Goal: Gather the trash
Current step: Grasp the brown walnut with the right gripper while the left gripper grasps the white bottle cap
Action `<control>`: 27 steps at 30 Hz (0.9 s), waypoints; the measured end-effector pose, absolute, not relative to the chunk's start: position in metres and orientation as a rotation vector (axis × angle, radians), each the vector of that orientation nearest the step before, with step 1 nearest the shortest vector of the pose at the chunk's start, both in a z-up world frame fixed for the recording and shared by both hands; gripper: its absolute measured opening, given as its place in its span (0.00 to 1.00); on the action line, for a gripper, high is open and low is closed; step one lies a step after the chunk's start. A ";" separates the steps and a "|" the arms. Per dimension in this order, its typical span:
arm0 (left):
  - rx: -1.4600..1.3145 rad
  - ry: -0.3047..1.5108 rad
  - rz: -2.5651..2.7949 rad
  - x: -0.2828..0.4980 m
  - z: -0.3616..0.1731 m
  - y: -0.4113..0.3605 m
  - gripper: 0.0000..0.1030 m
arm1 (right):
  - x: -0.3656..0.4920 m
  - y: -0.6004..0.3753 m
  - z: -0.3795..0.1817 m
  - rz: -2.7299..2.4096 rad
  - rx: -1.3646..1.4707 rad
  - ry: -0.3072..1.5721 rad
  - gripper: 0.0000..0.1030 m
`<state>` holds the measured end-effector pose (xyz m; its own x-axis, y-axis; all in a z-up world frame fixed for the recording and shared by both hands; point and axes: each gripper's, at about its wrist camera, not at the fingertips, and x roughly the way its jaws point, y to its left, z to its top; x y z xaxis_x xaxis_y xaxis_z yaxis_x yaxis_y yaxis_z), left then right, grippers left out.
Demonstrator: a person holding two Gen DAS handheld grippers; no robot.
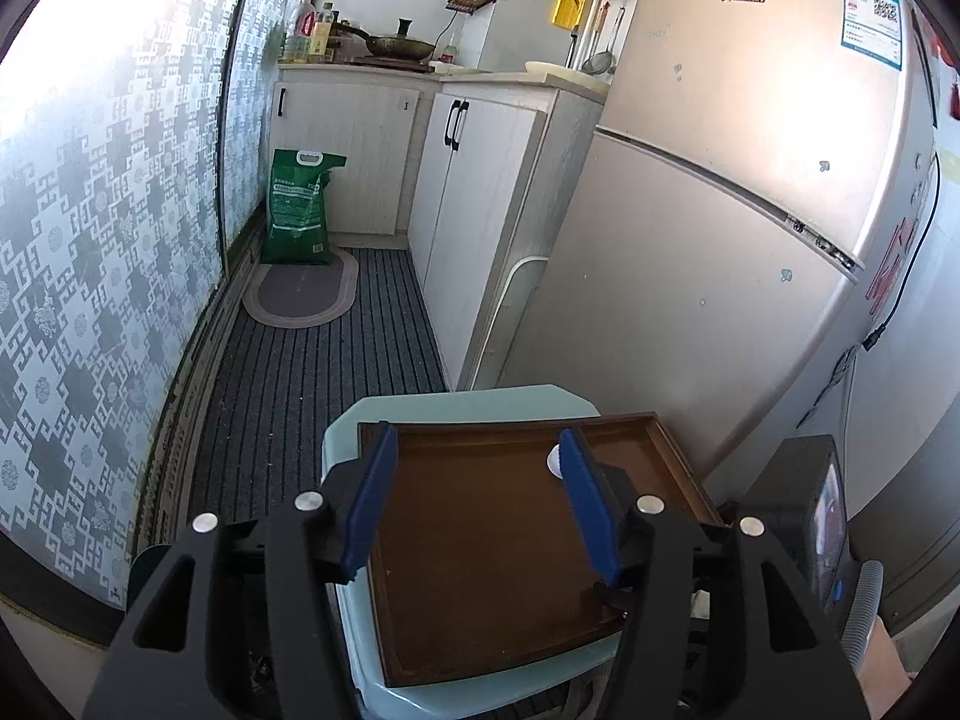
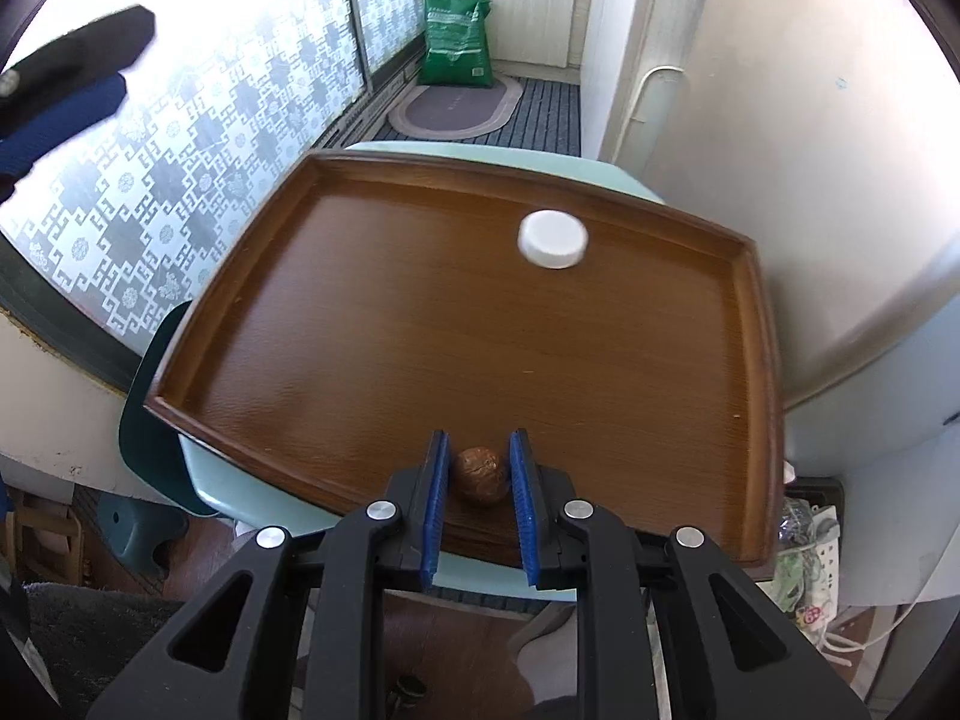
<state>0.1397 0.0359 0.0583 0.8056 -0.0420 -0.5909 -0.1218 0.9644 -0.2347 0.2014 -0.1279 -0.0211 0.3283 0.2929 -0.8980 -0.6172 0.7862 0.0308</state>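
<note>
Right wrist view: walnut (image 2: 478, 474) sits at the near edge of the brown tray (image 2: 420, 324), between the blue pads of my right tool (image 2: 478, 477), jaws narrowed around it and pads at or nearly at its sides; I can't tell if they're really pressing yet. To do this well I'd squeeze square on the widest part, since a round hard shell will likely squirt out if pinched off-centre, then lift straight up clear of the tray rim. White bottle cap (image 2: 552, 239) lies at the far right of the tray, well apart from the walnut, probably next. My left tool (image 1: 480, 510) hovers over the tray about half open, nothing between its pads, cap (image 1: 555, 461) peeking just beside its right pad. Tray rests on a pale green tabletop (image 2: 252, 483). Writing: fridge (image 1: 750, 180) badge looks like "Sevenstars", its blue sticker too small to read; green sack (image 1: 300, 210) print unreadable.
</note>
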 end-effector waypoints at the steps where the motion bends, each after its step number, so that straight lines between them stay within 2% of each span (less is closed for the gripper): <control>1: -0.274 0.648 0.042 0.144 0.055 0.034 0.57 | 0.203 -0.131 -0.022 0.606 -0.343 1.079 0.20; 13: -0.182 0.808 0.017 0.202 0.000 -0.004 0.58 | 0.227 -0.166 -0.023 0.598 -0.284 1.055 0.20; 27: 0.018 0.904 -0.005 0.248 -0.031 -0.053 0.59 | 0.230 -0.183 -0.023 0.641 -0.244 1.053 0.19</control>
<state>0.2483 -0.0531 -0.0306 0.6185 0.0027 -0.7857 0.0121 0.9998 0.0130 0.2296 -0.1828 -0.0231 0.3345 0.3730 -0.8655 -0.5975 0.7941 0.1113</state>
